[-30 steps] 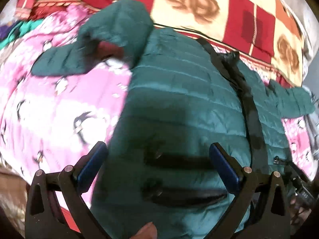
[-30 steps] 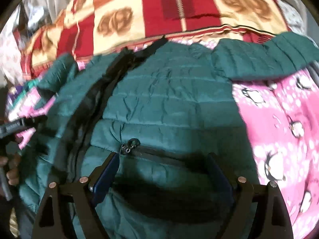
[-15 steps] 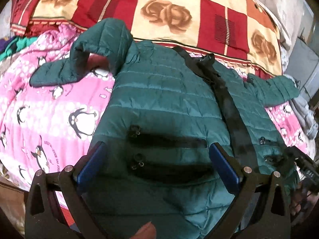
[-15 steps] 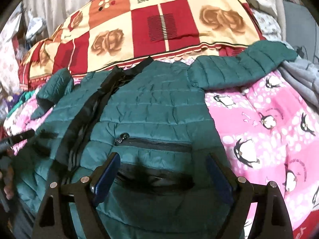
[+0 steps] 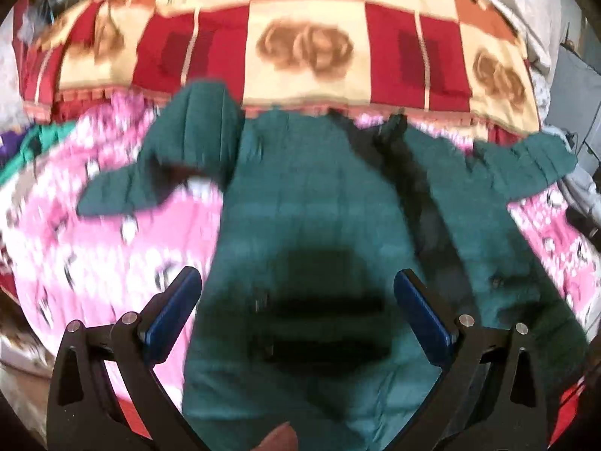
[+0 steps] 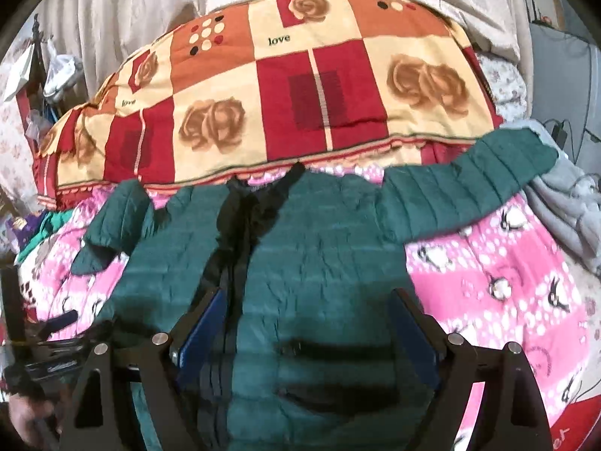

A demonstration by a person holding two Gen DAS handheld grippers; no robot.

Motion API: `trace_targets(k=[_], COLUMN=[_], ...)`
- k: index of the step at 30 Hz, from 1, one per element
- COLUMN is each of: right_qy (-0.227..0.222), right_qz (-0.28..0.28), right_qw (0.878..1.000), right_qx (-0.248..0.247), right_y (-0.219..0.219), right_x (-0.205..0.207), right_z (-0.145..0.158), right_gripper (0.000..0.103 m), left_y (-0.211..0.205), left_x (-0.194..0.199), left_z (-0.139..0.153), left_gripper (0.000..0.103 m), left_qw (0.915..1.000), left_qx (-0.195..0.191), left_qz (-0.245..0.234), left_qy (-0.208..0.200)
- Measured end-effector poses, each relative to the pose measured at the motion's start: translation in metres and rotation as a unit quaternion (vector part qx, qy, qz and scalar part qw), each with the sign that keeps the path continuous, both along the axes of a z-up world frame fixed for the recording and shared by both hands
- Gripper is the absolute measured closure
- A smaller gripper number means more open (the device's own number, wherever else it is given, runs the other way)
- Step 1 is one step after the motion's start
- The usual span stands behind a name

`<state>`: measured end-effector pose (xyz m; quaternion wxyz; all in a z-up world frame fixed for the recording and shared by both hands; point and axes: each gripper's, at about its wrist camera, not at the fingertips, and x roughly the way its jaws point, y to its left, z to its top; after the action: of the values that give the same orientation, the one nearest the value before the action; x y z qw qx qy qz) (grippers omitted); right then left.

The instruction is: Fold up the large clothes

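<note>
Lying flat and front side up on a pink penguin-print blanket (image 6: 499,282), the dark green quilted jacket (image 6: 323,263) fills the middle of both views, with its black zipper line (image 6: 240,225) running down the centre. Its collar end points toward a red and cream checked quilt (image 6: 285,105) with rose pattern, which lies just behind it. One sleeve (image 6: 465,188) stretches out straight to the side, and the other sleeve (image 5: 180,158) is bent back on itself near the shoulder. The left gripper (image 5: 296,312) hangs above the lower part of the jacket with its blue-padded fingers (image 5: 172,312) spread wide apart and nothing between them; this view is blurred. The right gripper (image 6: 304,334) is also above the lower part, near the zipper, its fingers (image 6: 203,330) wide apart and holding nothing. A grey cloth (image 6: 563,210) lies at the side of the blanket, beside the end of the straight sleeve
</note>
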<state>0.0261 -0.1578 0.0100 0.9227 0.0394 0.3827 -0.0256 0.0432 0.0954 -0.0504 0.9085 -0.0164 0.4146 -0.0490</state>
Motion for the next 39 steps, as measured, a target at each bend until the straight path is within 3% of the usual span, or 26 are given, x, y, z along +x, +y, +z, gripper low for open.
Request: trace_targets(k=[4, 7, 10, 11, 14, 23, 35, 39], right_qy=[0.0, -0.009, 0.005, 0.011, 0.01, 0.045, 0.04, 0.039], right_qz=[-0.01, 0.017, 0.029, 0.034, 0.03, -0.031, -0.045, -0.046], right_qw=[1.0, 0.999, 0.998, 0.997, 0.996, 0.998, 0.998, 0.998], right_qx=[-0.008, -0.029, -0.063, -0.064, -0.083, -0.038, -0.012, -0.013], right_y=[0.004, 0.011, 0.012, 0.011, 0.003, -0.033, -0.042, -0.042], right_x=[0.012, 0.015, 0.01, 0.009, 0.002, 0.011, 0.011, 0.01], right_z=[-0.01, -0.028, -0.055, -0.063, -0.072, -0.084, -0.084, -0.084], right_gripper=[0.017, 0.017, 0.017, 0.017, 0.017, 0.017, 0.017, 0.017], left_y=[-0.003, -0.006, -0.002, 0.0, 0.001, -0.012, -0.019, -0.016], left_x=[0.019, 0.026, 0.028, 0.031, 0.029, 0.026, 0.023, 0.025], left_z=[0.007, -0.013, -0.042, -0.046, -0.04, -0.045, -0.051, -0.049], left_gripper=[0.0, 0.0, 0.0, 0.0, 0.0, 0.0, 0.0, 0.0], left_qw=[0.9997, 0.9996, 0.9999, 0.9997, 0.9995, 0.9996, 0.9989, 0.9992], left_qx=[-0.017, 0.0, 0.005, -0.006, -0.015, 0.016, 0.042, 0.031], left_qz=[0.003, 0.008, 0.013, 0.017, 0.027, 0.018, 0.013, 0.016], left_qy=[-0.018, -0.027, -0.005, 0.014, -0.008, -0.014, -0.017, -0.017])
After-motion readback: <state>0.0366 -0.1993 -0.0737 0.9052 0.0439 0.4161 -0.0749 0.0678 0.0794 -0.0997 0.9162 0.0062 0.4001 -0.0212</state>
